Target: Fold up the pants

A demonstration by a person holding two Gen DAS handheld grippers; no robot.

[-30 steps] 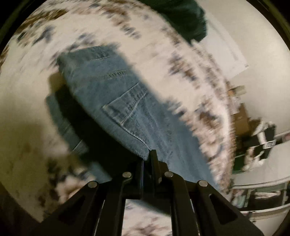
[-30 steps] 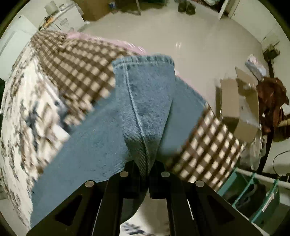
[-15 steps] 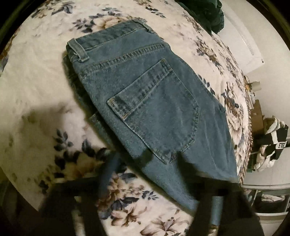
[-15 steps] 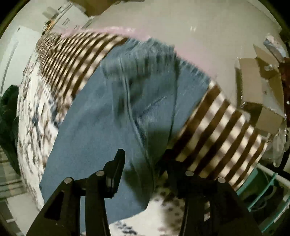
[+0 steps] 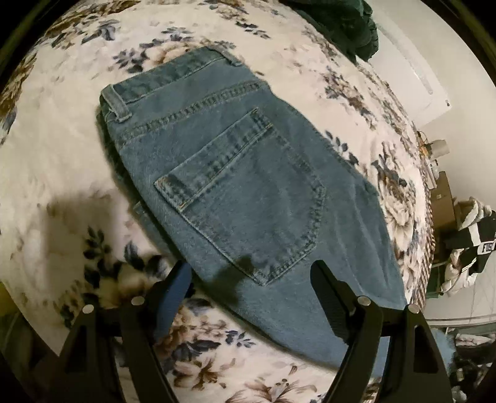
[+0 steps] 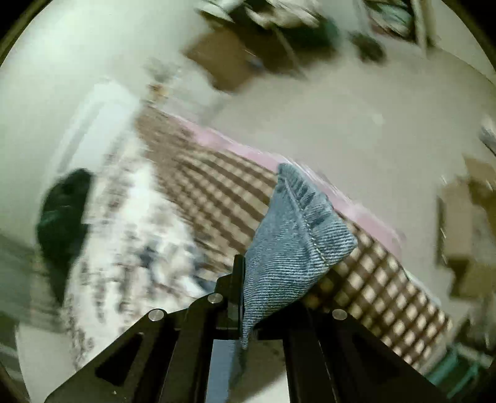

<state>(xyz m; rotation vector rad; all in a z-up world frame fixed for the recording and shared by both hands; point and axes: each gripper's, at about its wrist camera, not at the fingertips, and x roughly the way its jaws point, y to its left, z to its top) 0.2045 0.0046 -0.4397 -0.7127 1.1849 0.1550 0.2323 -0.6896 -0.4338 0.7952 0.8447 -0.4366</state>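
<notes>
Blue jeans [image 5: 248, 192] lie on the floral bedspread [image 5: 62, 161], back pocket up, waistband toward the upper left. My left gripper [image 5: 251, 276] hangs open just above the seat of the jeans, its fingers [image 5: 179, 279] spread to either side of the pocket's lower corner, nothing pinched. In the right wrist view my right gripper [image 6: 245, 272] is shut on the hem end of a jeans leg [image 6: 294, 235], which stands up in a point above the checked blanket. The denim covers the right finger.
A dark green garment [image 5: 347, 21] lies at the far end of the bed, also seen as a dark shape [image 6: 62, 210]. A brown checked blanket [image 6: 217, 192] covers the bed's foot. Cardboard boxes [image 6: 465, 235] and clutter stand on the floor beyond.
My left gripper has opened and let go of the jeans, which now lie flat. My right gripper opened, shut again on the leg's hem and rose, swinging its view up toward the floor.
</notes>
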